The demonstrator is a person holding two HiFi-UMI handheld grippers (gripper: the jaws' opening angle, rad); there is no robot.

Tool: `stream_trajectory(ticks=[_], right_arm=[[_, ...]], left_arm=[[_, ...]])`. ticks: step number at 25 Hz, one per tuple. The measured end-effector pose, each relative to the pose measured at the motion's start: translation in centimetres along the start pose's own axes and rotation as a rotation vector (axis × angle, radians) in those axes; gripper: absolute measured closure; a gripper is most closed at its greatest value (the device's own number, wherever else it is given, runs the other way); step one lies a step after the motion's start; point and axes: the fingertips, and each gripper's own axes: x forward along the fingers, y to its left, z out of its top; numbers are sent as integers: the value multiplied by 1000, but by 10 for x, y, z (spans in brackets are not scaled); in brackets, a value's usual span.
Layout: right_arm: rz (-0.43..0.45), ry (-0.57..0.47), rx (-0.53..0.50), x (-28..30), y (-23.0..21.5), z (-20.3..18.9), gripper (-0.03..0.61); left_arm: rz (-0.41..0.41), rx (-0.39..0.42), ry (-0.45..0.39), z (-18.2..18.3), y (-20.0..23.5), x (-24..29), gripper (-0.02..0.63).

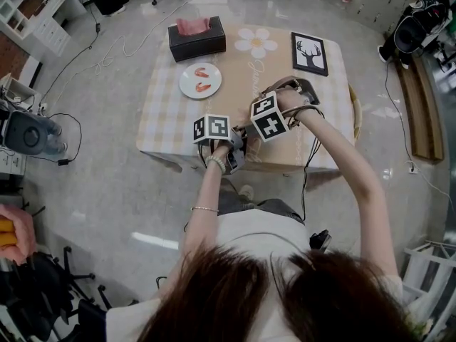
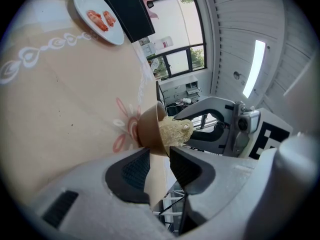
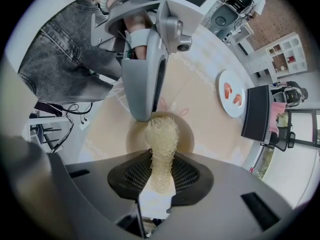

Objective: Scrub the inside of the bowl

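Bowl held, scrubber inside it

The left gripper (image 2: 159, 156) is clamped on the rim of the brown bowl (image 2: 149, 129) near the front edge of the table (image 1: 171, 98); the right gripper (image 3: 160, 176) is closed on a pale mesh scrubber (image 3: 161, 134) (its end pressed into the bowl).

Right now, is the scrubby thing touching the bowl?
Touching. The right gripper view shows the scrubber pushed against the inside of the bowl, with no gap.
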Motion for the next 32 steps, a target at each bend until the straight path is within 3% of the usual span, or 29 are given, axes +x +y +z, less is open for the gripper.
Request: stream_trajectory(ticks=[6, 13, 26, 32], right_arm=[[-18, -73, 90, -1, 1, -2, 483], [-119, -368, 418, -10, 5, -1, 483], [-327, -878, 983, -37, 6, 0, 483], [-396, -1066, 1151, -50, 10, -6, 483]], left_arm=[[-1, 15, 2, -2, -3, -3, 485], [-44, 47, -132, 8, -8, -22, 485], [36, 317, -219, 17, -23, -38, 523], [92, 481, -239, 17, -30, -37, 564]])
